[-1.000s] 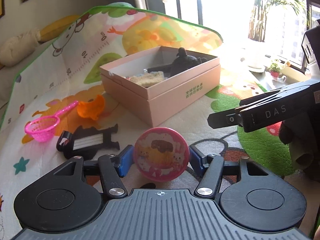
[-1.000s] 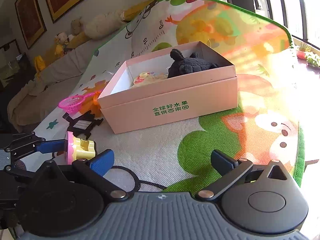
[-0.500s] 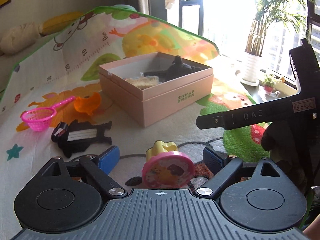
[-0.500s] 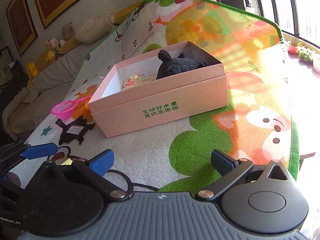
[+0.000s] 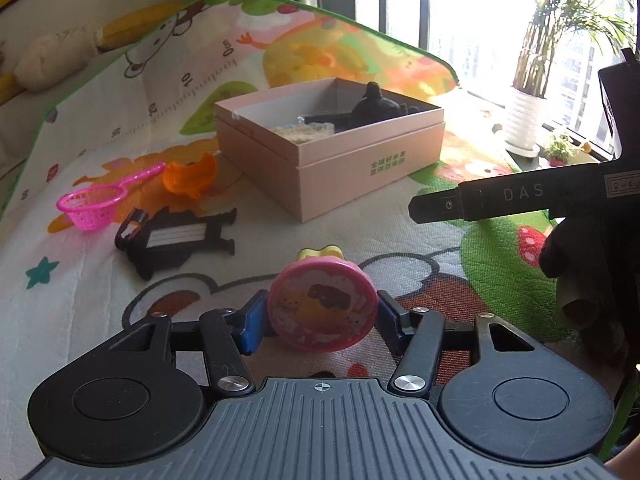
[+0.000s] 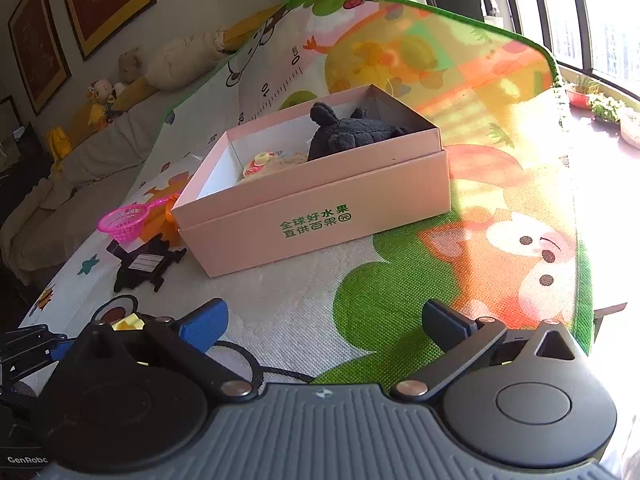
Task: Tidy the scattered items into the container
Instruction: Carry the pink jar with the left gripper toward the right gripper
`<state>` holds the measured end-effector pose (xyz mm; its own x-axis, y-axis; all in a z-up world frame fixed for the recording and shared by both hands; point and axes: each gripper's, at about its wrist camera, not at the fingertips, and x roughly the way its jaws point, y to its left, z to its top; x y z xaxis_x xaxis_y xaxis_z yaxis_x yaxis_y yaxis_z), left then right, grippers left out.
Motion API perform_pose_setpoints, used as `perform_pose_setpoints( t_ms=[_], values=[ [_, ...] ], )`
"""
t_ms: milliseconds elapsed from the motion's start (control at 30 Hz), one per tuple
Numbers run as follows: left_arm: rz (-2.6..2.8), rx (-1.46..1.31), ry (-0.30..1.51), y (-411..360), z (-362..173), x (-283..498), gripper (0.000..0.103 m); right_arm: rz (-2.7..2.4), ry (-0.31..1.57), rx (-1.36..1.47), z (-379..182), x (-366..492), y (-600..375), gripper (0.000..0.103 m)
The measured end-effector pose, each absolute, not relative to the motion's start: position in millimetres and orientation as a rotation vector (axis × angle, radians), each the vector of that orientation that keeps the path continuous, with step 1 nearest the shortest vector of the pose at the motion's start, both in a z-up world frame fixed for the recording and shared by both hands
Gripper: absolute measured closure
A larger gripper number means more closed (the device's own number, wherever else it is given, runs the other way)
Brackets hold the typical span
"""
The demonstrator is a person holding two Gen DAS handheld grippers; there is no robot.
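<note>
The left tool was closing its blue pads on a round pink plastic toy with a yellow top, the toy's flat cartoon face turned toward the wrist. The open pink cardboard box lay ahead and slightly right across the cartoon play mat. The right tool hung released, empty, likewise facing the box.
</note>
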<state>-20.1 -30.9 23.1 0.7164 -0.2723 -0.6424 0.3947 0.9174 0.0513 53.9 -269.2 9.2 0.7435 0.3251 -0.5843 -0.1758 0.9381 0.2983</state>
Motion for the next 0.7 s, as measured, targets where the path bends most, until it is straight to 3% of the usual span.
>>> perform_pose_setpoints(
  t_ms=[367, 467, 533, 700],
  values=[
    [-0.382, 0.223, 0.676, -42.3, 27.1, -24.1, 0.041, 0.280, 0.659, 0.258, 9.9, 50.9, -273.9, 0.000],
    [-0.397, 0.202, 0.674, -38.8, 26.5, -25.6, 0.027, 0.281, 0.660, 0.259, 9.8, 50.6, -273.1, 0.000],
    [-0.401, 0.174, 0.654, -32.3, 29.9, -28.0, 0.011, 0.279, 0.670, 0.261, 9.3, 52.0, -273.4, 0.000],
    [-0.274, 0.003, 0.634, 11.3, 33.6, -23.4, 0.003, 0.300, 0.645, 0.262, 11.5, 48.8, -275.1, 0.000]
  ],
)
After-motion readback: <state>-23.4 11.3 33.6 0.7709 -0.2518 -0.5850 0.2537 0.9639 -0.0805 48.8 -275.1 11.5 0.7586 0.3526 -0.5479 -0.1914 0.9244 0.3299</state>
